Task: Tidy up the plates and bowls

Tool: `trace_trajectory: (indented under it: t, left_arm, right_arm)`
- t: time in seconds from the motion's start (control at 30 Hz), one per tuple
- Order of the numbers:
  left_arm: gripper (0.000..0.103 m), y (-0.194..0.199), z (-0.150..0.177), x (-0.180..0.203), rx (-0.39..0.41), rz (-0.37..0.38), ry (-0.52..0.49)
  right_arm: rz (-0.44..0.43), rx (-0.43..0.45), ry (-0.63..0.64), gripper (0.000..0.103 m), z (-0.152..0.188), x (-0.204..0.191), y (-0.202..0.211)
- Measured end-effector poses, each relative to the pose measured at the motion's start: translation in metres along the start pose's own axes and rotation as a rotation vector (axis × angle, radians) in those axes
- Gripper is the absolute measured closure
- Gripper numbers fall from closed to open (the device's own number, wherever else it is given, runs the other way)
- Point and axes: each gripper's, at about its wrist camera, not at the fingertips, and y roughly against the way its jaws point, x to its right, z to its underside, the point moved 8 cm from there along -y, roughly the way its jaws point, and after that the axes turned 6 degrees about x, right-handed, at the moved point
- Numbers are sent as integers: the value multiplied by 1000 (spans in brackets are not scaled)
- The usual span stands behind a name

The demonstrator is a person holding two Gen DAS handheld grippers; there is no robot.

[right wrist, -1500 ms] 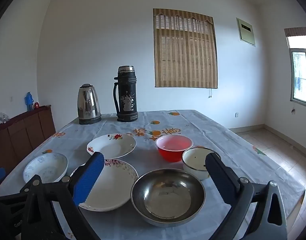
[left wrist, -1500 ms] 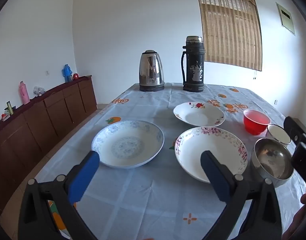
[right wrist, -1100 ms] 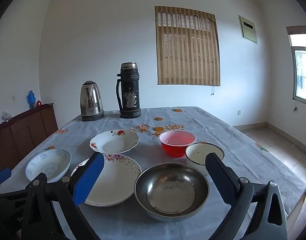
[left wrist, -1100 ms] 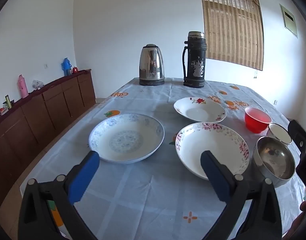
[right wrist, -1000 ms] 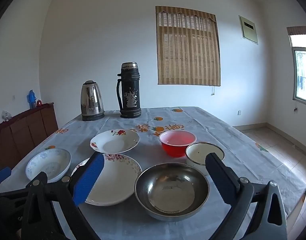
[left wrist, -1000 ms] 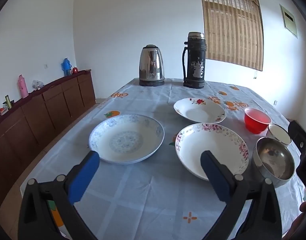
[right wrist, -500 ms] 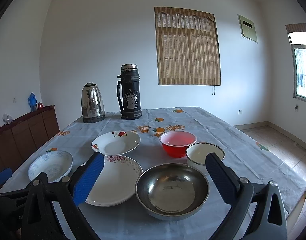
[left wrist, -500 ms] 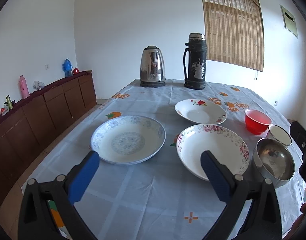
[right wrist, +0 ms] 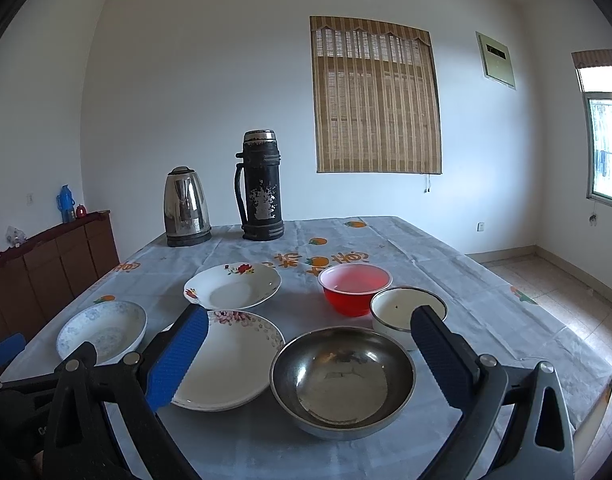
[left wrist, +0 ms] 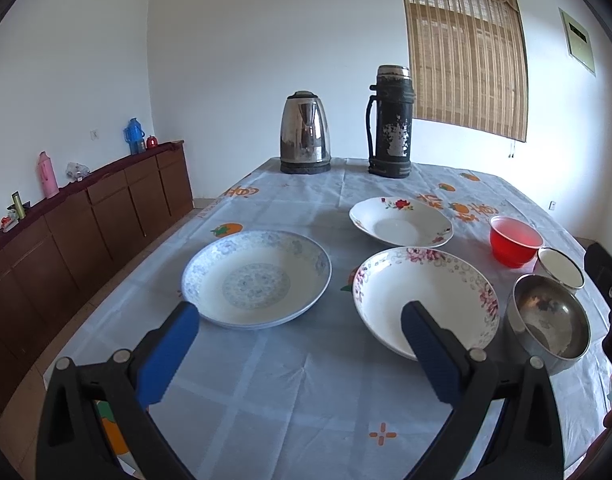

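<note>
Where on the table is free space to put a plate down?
Bare cloth lies near the front edge, before the blue plate and pink-flowered plate, and behind the red bowl. Bowls crowd around the steel bowl.

- The near rim of the floral plate (left wrist: pixel 426 292) is covered by a blue finger (left wrist: pixel 424 344) of the left gripper.
- Part of the white bowl (right wrist: pixel 406 310) is hidden behind a finger (right wrist: pixel 438 354) of the right gripper.
- The small items (left wrist: pixel 15 210) on the sideboard (left wrist: pixel 85 224) cannot be made out.
- The sideboard is cut off at the frame edge.
</note>
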Motion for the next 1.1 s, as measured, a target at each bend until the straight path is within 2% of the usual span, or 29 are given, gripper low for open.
trace_trajectory:
  t: [1.1]
  left_arm:
    - [0, -6, 4, 5, -27, -2, -11]
  right_arm:
    - [-3, -1, -5, 1, 1, 11, 0]
